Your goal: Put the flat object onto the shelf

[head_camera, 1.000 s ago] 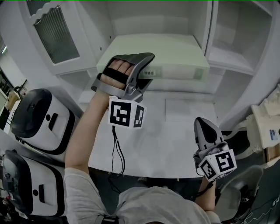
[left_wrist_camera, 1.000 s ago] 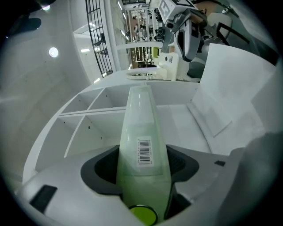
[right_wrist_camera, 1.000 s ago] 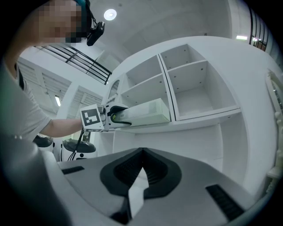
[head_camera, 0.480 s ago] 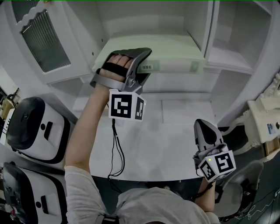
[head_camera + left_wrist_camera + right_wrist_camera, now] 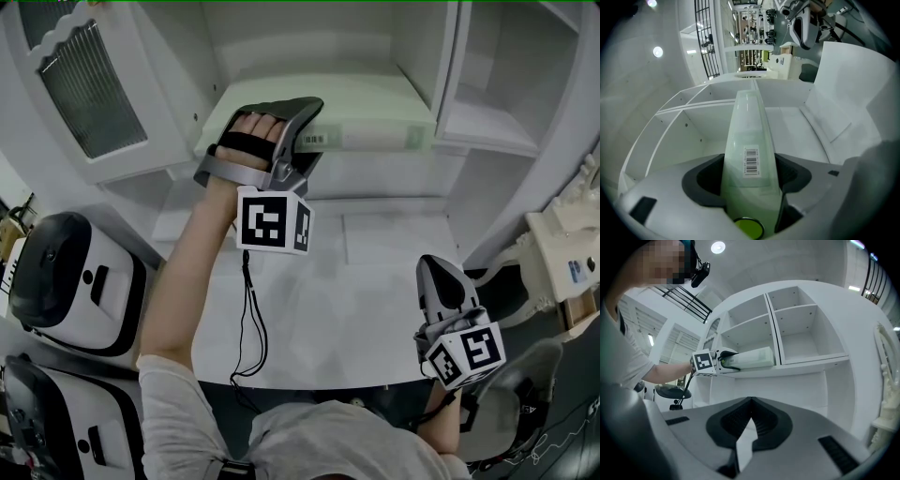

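Observation:
The flat object is a pale green flat box (image 5: 375, 112) with a barcode label (image 5: 751, 161). It lies on the white shelf (image 5: 394, 167) in the middle compartment, running back into it. My left gripper (image 5: 309, 127) is shut on the box's near end, with a jaw on either side (image 5: 750, 168). From the right gripper view, the box (image 5: 750, 357) sits level on the shelf board (image 5: 811, 364) with the left gripper at its left end. My right gripper (image 5: 441, 272) hangs low at the right over the white desk (image 5: 356, 309), shut and empty (image 5: 751, 401).
A cabinet door with a ribbed pane (image 5: 89, 84) stands open at the upper left. Two white and black machines (image 5: 84, 272) sit at the left. Another open compartment (image 5: 487, 127) lies to the right of the box. A cream object (image 5: 562, 262) is at the far right.
My left gripper has carried the box a little further back into the shelf compartment. The right gripper has stayed where it was.

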Motion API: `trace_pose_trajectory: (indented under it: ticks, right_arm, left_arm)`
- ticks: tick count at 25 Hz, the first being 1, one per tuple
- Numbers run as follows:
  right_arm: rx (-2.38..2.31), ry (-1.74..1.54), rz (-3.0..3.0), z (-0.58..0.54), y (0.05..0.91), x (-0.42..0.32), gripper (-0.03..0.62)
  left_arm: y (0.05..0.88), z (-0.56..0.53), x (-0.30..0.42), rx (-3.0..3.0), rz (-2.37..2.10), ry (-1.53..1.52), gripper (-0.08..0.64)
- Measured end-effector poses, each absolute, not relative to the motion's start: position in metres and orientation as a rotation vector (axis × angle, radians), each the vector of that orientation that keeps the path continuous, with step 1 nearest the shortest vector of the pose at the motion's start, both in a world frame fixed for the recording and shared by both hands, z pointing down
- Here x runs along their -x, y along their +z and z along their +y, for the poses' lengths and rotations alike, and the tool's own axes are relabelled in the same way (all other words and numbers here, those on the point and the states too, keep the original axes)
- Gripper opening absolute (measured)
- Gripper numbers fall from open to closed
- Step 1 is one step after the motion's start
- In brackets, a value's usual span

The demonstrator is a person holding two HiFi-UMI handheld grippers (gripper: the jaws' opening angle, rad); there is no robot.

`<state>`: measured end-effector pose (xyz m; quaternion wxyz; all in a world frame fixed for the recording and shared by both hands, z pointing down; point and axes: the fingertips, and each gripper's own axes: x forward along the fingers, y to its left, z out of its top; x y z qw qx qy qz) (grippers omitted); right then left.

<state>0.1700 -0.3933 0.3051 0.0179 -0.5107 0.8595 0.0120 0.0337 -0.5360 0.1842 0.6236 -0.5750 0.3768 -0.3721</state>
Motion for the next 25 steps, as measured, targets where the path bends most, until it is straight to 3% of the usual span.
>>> trace_pose_trajectory:
  ticks: [3,5,11,13,15,25]
  right_arm:
    - [1.588,0.041,2.668,-0.391,0.304,-0.17,0.009]
    - [1.587,0.044,2.669,-0.39,0.304,-0.168,0.009]
    - [1.572,0.041,2.681,-0.387,0.305,-0.164,0.009]
    - [1.568,0.043,2.684,-0.386,0.306,-0.163,0.009]
    - [1.56,0.047,2.69,-0.385,0.306,-0.161,0.009]
    - [1.575,0.058,2.685,-0.381,0.304,-0.162,0.009]
  left_arm:
    - [0.186,-0.535,-0.033,1.335,0.867,-0.858,0.304]
    - [0.189,-0.533,-0.033,1.37,0.857,-0.874,0.347]
    - [0.184,-0.512,-0.031,1.431,0.884,-0.824,0.351]
    - [0.182,-0.505,-0.031,1.438,0.898,-0.794,0.348]
    - [0.181,-0.503,-0.03,1.441,0.92,-0.78,0.274]
    - [0.181,-0.52,-0.028,1.45,0.953,-0.797,0.273]
